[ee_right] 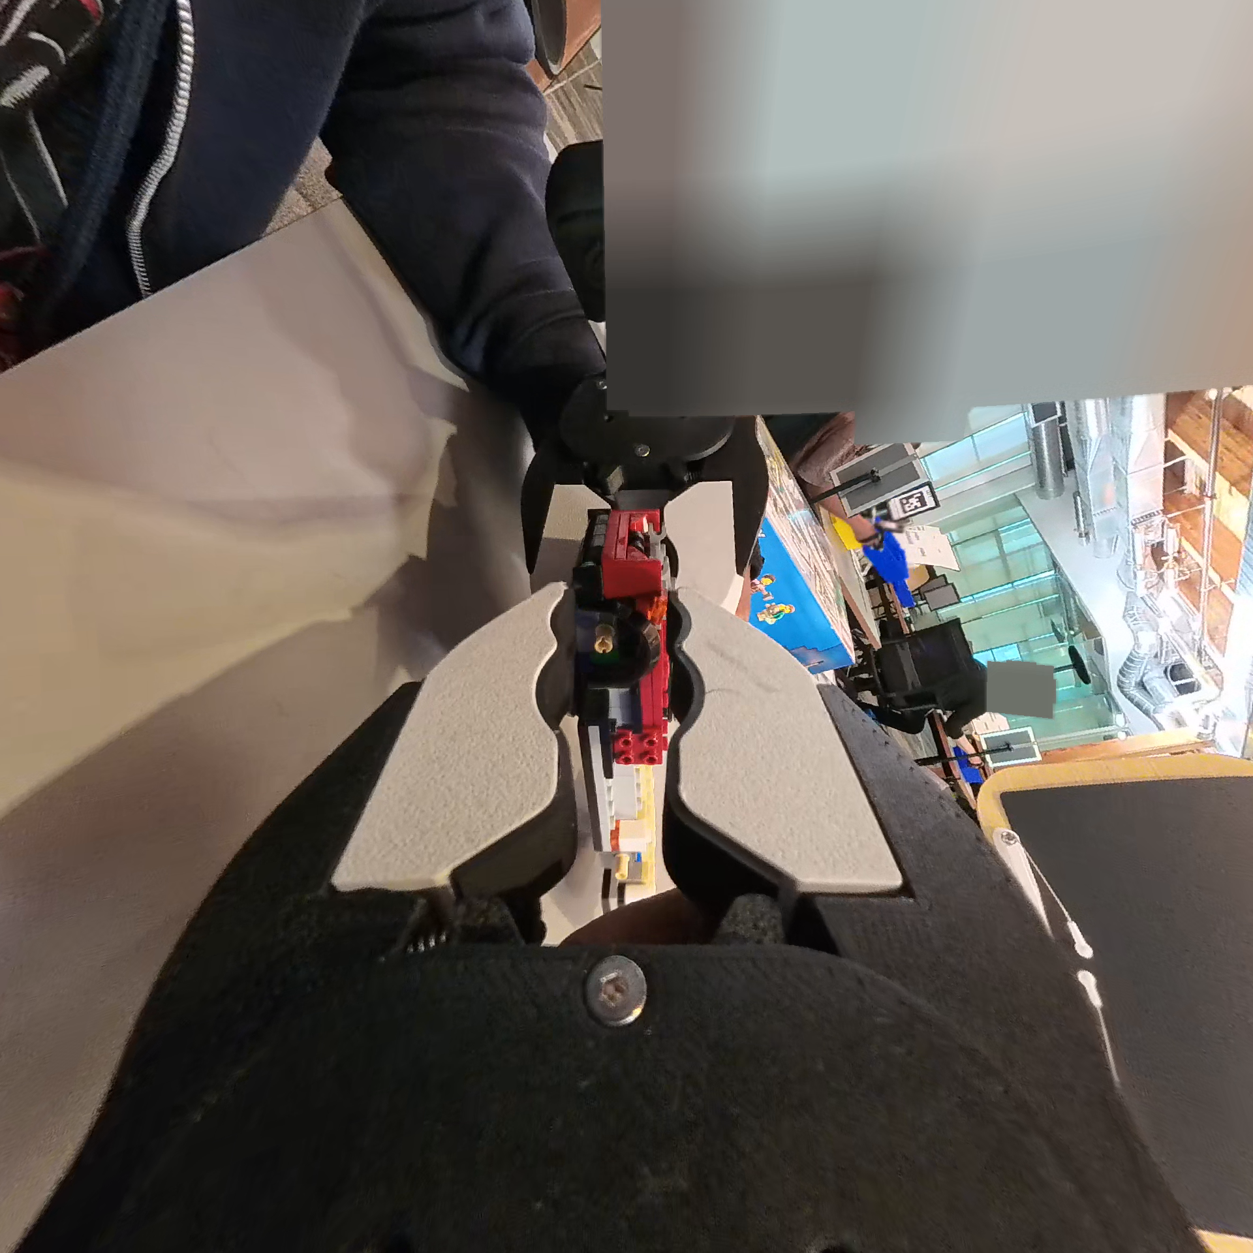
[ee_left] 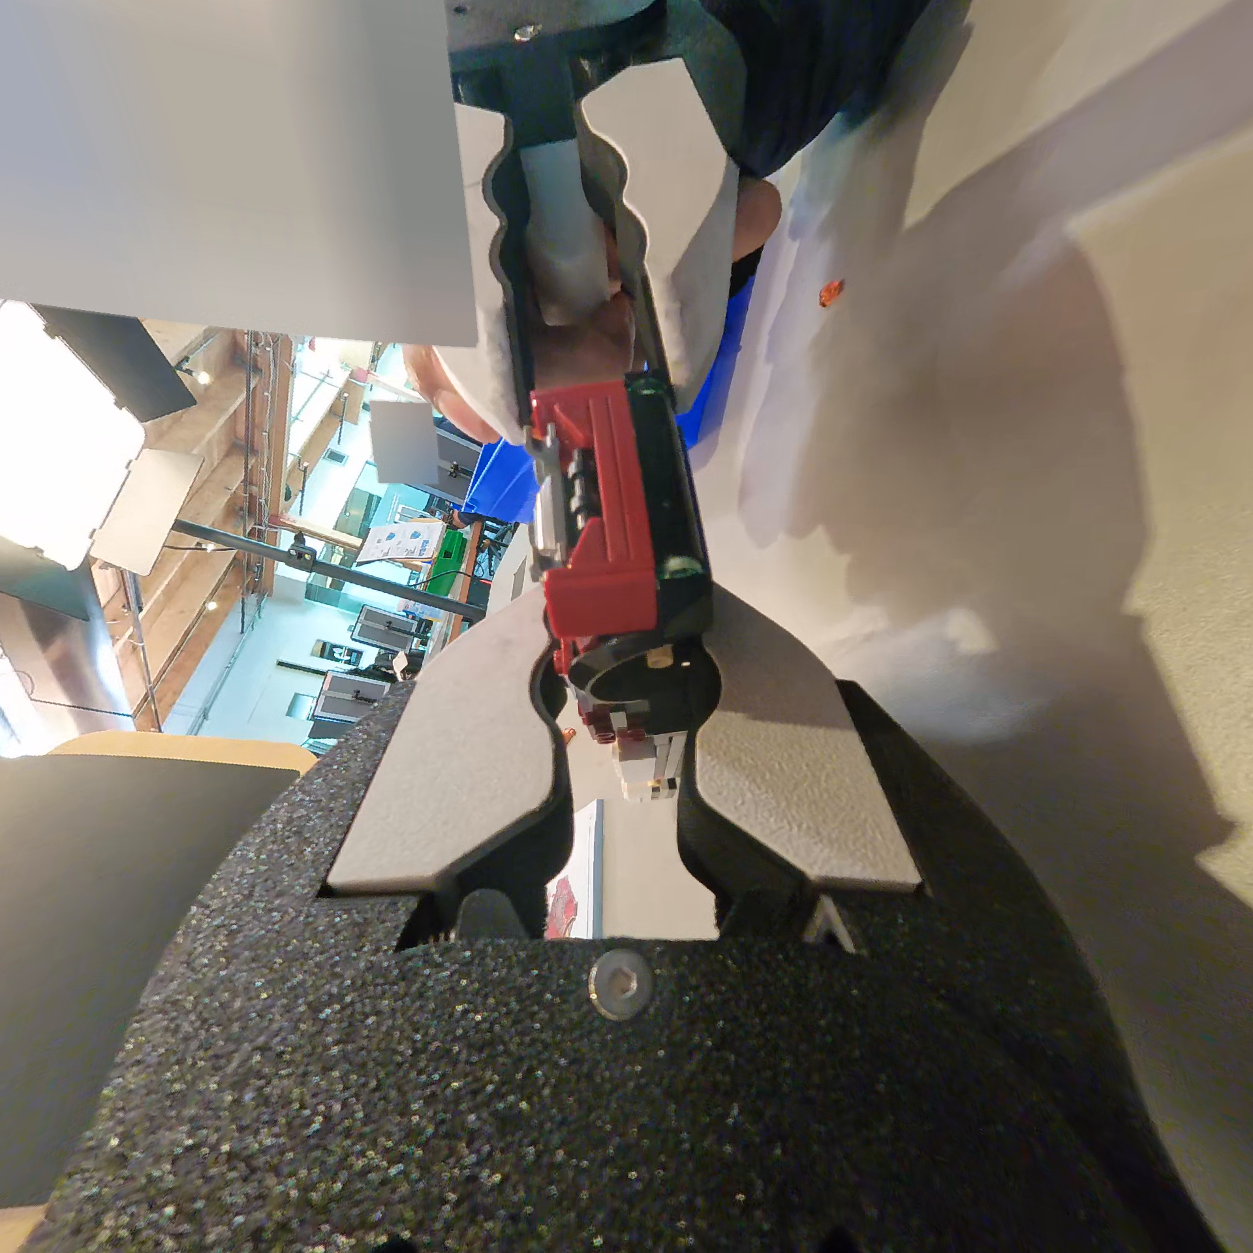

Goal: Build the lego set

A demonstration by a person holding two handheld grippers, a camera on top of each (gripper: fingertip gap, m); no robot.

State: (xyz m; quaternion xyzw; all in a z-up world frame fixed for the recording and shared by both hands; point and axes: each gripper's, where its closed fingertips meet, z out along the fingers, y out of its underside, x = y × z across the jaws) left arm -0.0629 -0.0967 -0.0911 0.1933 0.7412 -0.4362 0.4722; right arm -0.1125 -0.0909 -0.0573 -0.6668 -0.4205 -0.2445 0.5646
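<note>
a: surface and room?

b: a white cloth-covered tabletop fills one side of both views. beyond it, a large hall with timber beams, glazing and light panels. a blue printed cardboard box lies on the tabletop, just beside the model; a small orange translucent piece lies apart on the cloth.

a: the model relative to the jaws?

b: a red, black and white toy-brick vehicle model is held off the cloth, between the two tools. the left gripper is closed narrowly on one end, both grey fingers pressing its sides by a black wheel. the right gripper clamps the opposite end the same way, its pads tight on the bricks.

a: orientation?

b: long axis runs straight from one gripper to the other, in line with both sets of fingers; red body mid-span, white bricks inside the right gripper's throat.
</note>
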